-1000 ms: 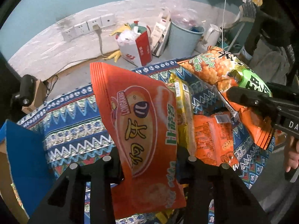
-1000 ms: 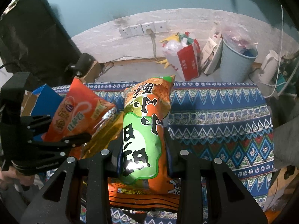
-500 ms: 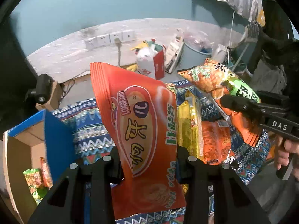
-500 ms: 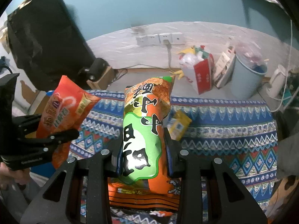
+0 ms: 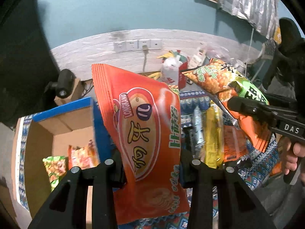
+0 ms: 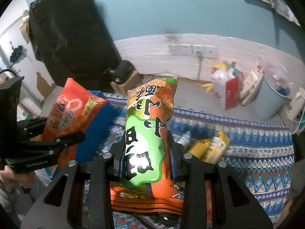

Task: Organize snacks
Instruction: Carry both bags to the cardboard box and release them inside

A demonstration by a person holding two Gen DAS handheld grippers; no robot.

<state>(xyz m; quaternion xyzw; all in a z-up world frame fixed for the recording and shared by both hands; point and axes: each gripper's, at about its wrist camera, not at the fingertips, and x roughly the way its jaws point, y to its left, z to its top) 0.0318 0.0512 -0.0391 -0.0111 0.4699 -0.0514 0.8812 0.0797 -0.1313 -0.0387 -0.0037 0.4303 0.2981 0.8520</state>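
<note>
Snacks (image 5: 211, 133) beyond red bag (image 5: 146, 131) blurred

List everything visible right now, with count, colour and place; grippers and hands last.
LONGKANG snack bag: 1, red-orange, in left gripper
green-label snack bag: 1, orange and green, in right gripper
cardboard box: 1, brown with blue rim, left of cloth, packets inside
yellow packet: 1, on patterned cloth
patterned cloth: 1, blue, covers the surface
bucket: 1, light blue, by wall
left gripper: black, shut on bag
right gripper: black, shut on bag
hand: 1, on right gripper's handle
</note>
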